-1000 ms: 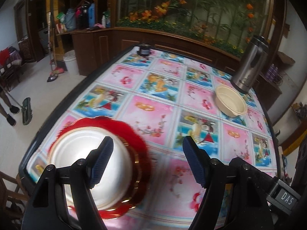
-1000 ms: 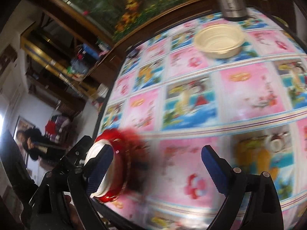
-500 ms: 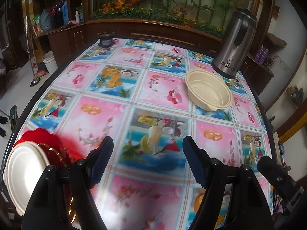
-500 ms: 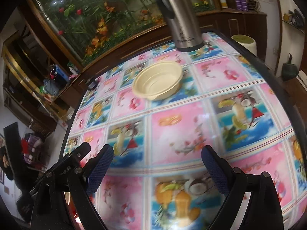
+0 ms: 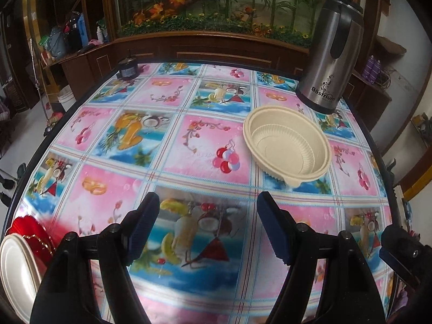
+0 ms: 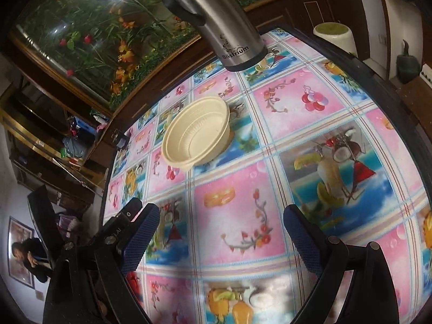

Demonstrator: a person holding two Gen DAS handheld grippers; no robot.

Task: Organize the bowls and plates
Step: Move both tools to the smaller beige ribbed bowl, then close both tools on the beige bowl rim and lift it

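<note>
A cream plastic bowl [image 5: 286, 145] stands upright and empty on the table's far right, in front of a steel flask; it also shows in the right wrist view [image 6: 197, 135]. A white plate [image 5: 14, 270] lies on a red plate [image 5: 33, 233] at the table's near left edge, partly cut off by the frame. My left gripper [image 5: 208, 226] is open and empty above the tablecloth, short of the bowl. My right gripper [image 6: 220, 240] is open and empty, with the bowl ahead and slightly left.
A tall steel flask [image 5: 330, 54] stands just behind the bowl, also in the right wrist view [image 6: 216, 19]. A small dark jar [image 5: 128, 68] sits at the far left table edge. The round table [image 5: 108, 189] has a patterned cloth. A wooden cabinet lies beyond.
Both grippers have swung away from the red and white plates toward the cream bowl, which is now closer and larger. The plates have slid to the left frame edge.
</note>
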